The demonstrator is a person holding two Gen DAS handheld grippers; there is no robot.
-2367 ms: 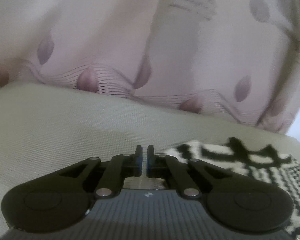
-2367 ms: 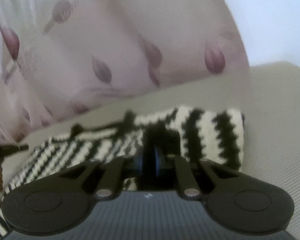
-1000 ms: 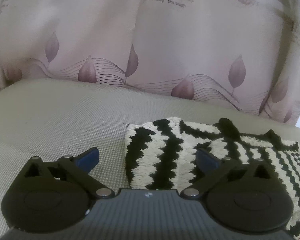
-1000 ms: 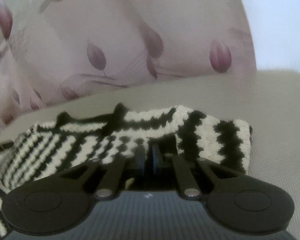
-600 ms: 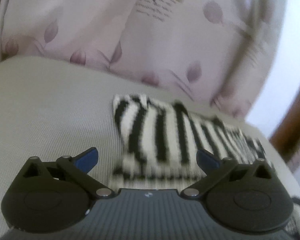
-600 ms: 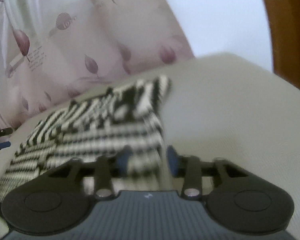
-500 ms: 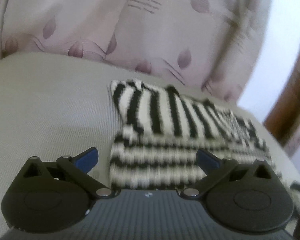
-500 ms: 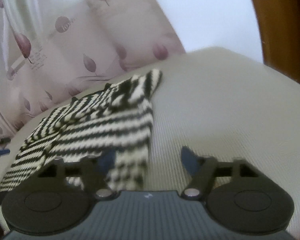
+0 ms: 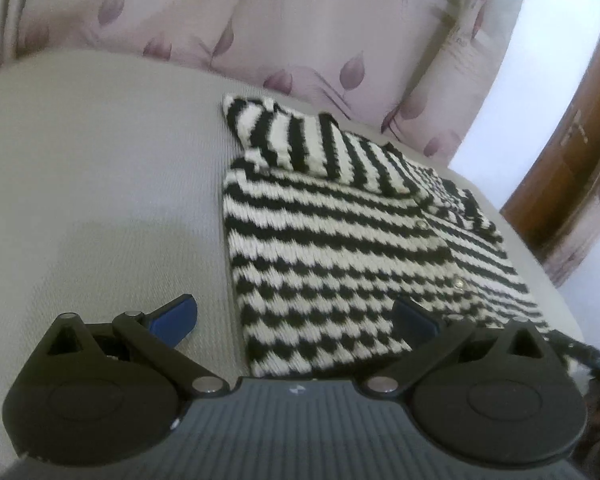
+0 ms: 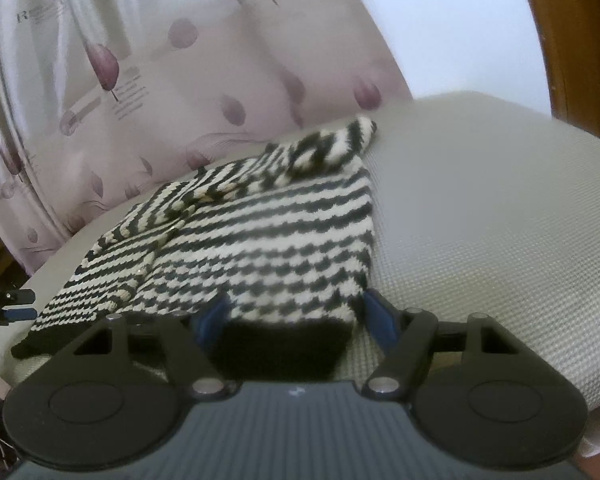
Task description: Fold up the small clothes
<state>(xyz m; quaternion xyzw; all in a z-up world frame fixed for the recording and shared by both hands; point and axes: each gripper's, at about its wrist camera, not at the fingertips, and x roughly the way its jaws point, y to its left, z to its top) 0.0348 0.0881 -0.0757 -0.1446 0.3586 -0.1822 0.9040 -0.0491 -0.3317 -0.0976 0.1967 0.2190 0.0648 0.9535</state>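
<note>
A striped sweater [image 9: 340, 248] is lying flat on a grey cushion [image 9: 100, 184], sleeve folded across at 12 o'clock. The left gripper [image 9: 296, 316] and right gripper [image 10: 296, 316] are hovering at its near hem, jaws spread wide, gripping nothing. A curtain [image 9: 260, 20] is hanging behind.

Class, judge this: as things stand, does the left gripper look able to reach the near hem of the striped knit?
Probably yes. The left gripper is open, the striped knit lies flat between its fingers, and nothing covers the hem.
</note>
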